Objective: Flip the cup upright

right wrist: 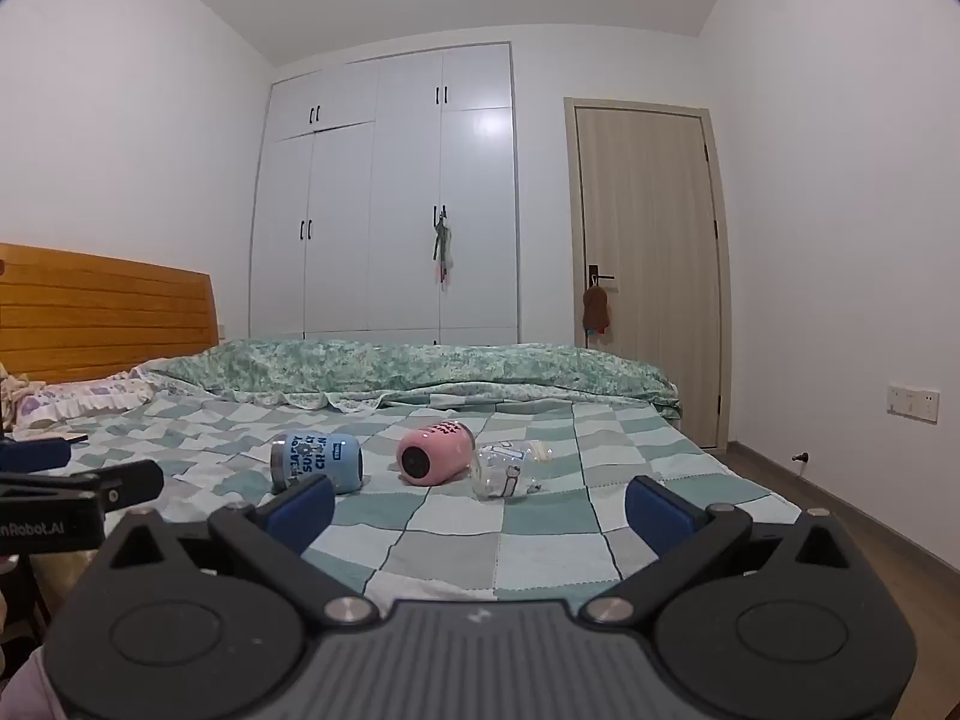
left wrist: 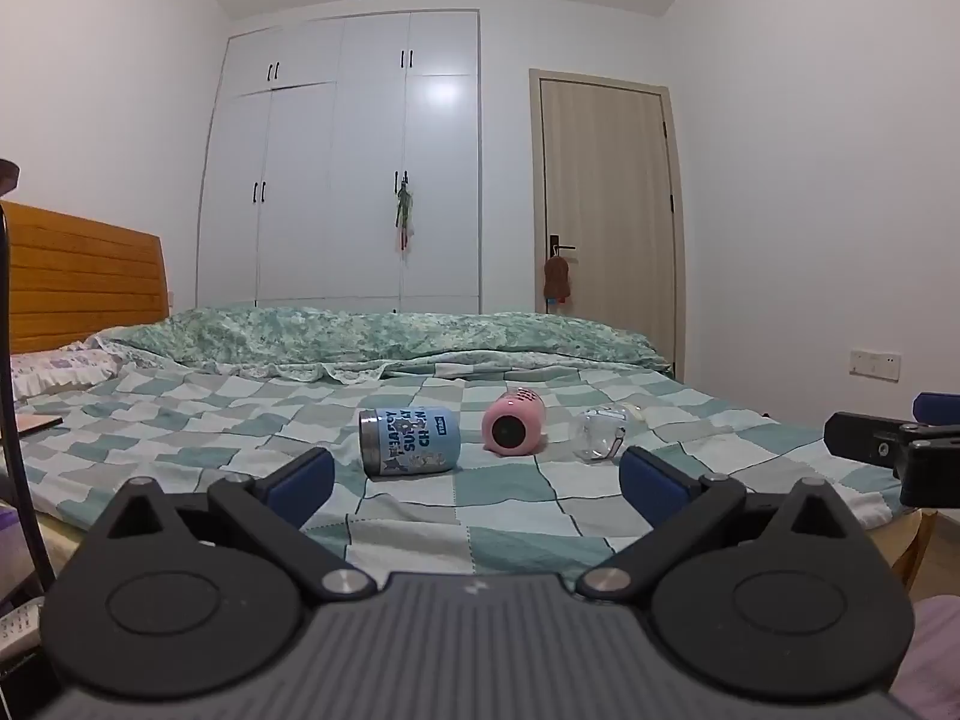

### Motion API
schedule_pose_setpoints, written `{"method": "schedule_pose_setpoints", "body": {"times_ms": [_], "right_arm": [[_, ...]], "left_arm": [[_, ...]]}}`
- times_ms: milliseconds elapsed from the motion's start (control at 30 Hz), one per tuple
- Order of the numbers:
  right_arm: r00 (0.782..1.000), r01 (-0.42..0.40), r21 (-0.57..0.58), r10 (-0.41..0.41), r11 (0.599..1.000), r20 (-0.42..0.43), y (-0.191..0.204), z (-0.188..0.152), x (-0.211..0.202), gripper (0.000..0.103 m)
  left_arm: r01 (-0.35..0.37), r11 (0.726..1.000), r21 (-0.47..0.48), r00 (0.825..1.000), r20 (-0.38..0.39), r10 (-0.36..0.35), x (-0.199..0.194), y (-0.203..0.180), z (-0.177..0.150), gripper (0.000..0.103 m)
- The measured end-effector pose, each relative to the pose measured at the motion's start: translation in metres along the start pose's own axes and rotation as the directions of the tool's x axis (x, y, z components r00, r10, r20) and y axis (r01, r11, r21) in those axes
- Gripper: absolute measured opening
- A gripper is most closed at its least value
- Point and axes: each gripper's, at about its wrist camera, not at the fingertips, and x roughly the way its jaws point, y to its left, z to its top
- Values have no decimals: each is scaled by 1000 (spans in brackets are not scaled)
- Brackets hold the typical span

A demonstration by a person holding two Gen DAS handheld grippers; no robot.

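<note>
Three cups lie on their sides in a row on the checked bed sheet: a blue printed cup on the left, a pink cup in the middle, a clear cup on the right. They show the same way in the right wrist view: blue cup, pink cup, clear cup. My left gripper is open and empty, short of the cups. My right gripper is open and empty, also short of them.
A rolled green quilt lies across the bed behind the cups. A wooden headboard and a pillow are at the left. A white wardrobe and a door stand beyond. The bed's right edge drops to the floor.
</note>
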Motion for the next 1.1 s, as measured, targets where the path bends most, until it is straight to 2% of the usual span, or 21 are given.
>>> {"method": "schedule_pose_setpoints", "body": {"times_ms": [367, 1100], "right_arm": [[1000, -1, 9, 1, 1000, 1, -1, 0, 1, 103], [1000, -1, 9, 1, 1000, 6, 1, 1, 2, 103]], "left_arm": [[10, 1000, -28, 1000, -17, -11, -5, 2, 1, 103], [17, 999, -37, 1000, 6, -17, -2, 2, -1, 103]]}}
